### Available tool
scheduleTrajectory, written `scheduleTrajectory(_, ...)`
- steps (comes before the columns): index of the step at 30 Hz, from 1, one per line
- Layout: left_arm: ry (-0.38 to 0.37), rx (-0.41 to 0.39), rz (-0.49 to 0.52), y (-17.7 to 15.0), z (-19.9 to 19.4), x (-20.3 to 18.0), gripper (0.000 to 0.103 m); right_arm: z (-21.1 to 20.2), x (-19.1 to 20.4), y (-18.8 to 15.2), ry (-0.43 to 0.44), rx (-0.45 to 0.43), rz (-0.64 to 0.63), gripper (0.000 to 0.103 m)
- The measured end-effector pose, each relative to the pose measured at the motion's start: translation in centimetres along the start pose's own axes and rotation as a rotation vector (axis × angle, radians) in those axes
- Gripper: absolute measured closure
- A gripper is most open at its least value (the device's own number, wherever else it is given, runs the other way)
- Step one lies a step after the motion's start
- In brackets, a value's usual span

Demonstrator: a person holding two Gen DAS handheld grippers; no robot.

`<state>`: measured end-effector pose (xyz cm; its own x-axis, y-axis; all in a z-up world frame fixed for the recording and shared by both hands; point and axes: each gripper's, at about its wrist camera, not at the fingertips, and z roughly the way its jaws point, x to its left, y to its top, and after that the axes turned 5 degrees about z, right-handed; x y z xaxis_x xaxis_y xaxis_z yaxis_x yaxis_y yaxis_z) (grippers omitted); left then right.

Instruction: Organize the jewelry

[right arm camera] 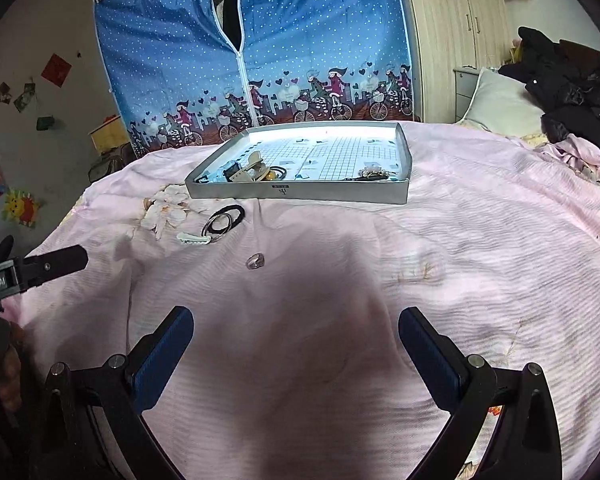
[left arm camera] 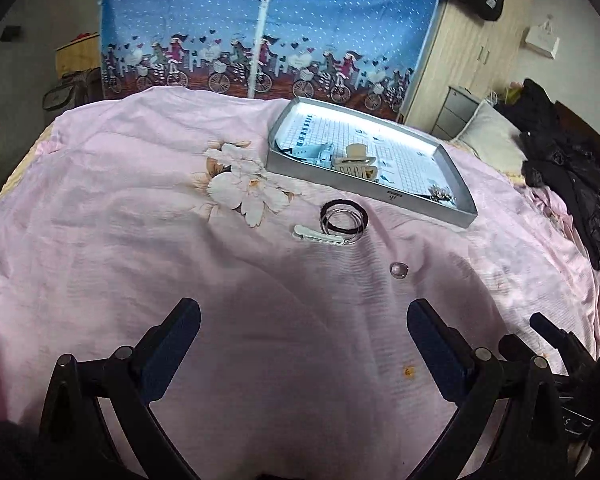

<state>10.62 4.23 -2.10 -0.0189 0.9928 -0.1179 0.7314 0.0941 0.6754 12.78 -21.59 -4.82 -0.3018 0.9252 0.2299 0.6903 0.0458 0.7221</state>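
Pink bedspread (left arm camera: 140,200) with a printed flower covers the bed, fills most of both views. Blue dotted wardrobe cover (right arm camera: 308,40) with a cyclist print stands behind the bed, zip partly undone. Dark clothes pile (left arm camera: 572,176) on the far right of the bed, next to a pillow.

Grey shallow tray (right arm camera: 296,194) sits on the bedspread toward the far side, grid-pattern lining inside. In the tray: beige claw clip (left arm camera: 356,160) and pale blue strap-like piece (left arm camera: 312,152) near its left end, small sparkly piece (left arm camera: 440,192) at the near right corner, can't tell what it is.

Left gripper (left arm camera: 304,320) spread wide, nothing between the fingers, low over the bedspread. Right gripper (right arm camera: 296,328) also spread wide, empty, same height; left gripper's finger shows at the left edge of the right wrist view.

Loose on the bedspread, in front of the tray: black hair tie (left arm camera: 344,220) overlapping thin silvery bangles (right arm camera: 216,226), white hair clip (left arm camera: 318,234) touching them on the near side. Clear ring (right arm camera: 256,261) lies apart, nearer the grippers.
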Motion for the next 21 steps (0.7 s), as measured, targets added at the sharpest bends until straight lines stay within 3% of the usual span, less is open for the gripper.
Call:
scheduleTrajectory(8,-0.016,0.036,0.139,5.1,4.2,1.8,0.002,2.4,-0.3,1.3,-0.012,0.038,-0.028,0.000)
scheduleTrajectory(15,-0.175,0.040,-0.059,6.1,7.9,5.3,0.002,6.0,0.7,3.2,0.066,0.118,-0.187,0.000)
scheduleTrajectory(20,-0.179,0.077,-0.084,7.3,10.8,7.3,0.002,8.6,2.3,4.6,0.136,0.122,-0.306,0.002)
scheduleTrajectory(21,-0.181,0.087,-0.073,7.5,11.5,7.5,0.002,8.9,2.5,4.6,0.149,0.120,-0.317,0.010)
